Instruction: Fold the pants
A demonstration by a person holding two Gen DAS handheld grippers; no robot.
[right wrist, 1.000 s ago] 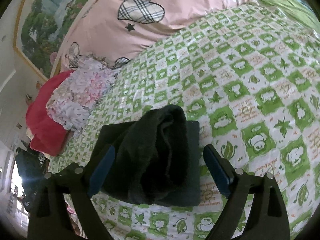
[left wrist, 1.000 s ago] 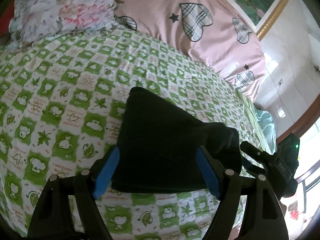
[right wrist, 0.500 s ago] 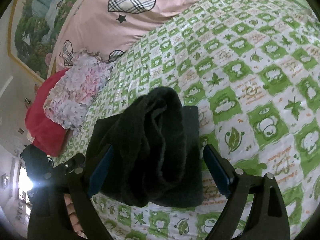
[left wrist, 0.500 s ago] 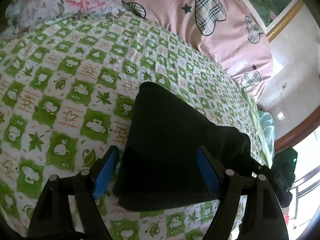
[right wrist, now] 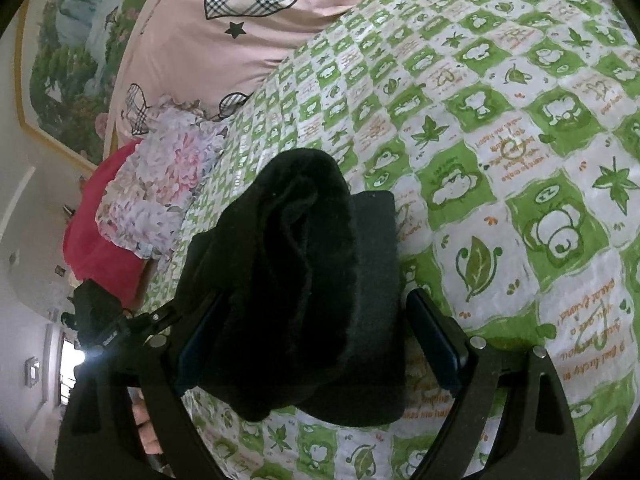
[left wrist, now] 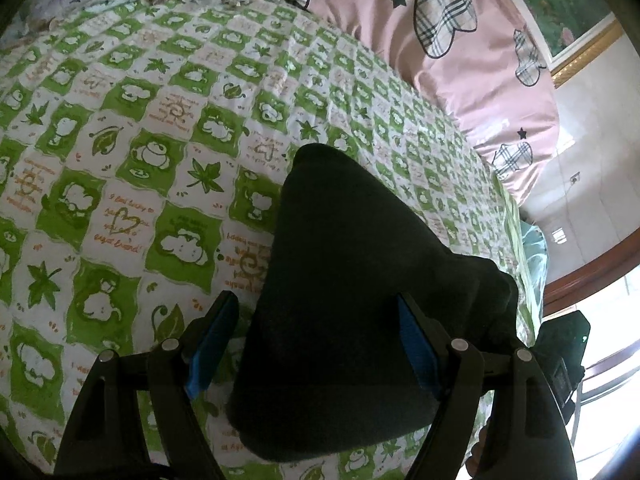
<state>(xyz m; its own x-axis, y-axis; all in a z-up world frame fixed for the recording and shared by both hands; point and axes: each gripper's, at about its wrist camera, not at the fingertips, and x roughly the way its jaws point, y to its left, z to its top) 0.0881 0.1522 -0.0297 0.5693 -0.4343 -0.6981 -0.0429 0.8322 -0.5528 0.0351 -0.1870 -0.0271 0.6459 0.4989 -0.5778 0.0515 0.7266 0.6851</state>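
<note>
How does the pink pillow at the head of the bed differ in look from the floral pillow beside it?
The pink pillow is plain pink with scattered plaid hearts and small dark stars; the floral pillow is covered all over in pale pink and lilac blooms. The pink pillow looks smooth and much longer, while the floral pillow looks smaller, with a ruffled edge. Both lie at the far end of the green checked sheet, beyond the folded black pants.

green-and-white checked bedsheet (left wrist: pixel 160 128), pink duvet with plaid hearts (left wrist: pixel 460 52), floral pillow (right wrist: pixel 160 184), red pillow (right wrist: pixel 100 240), framed landscape painting (right wrist: pixel 68 60).
</note>
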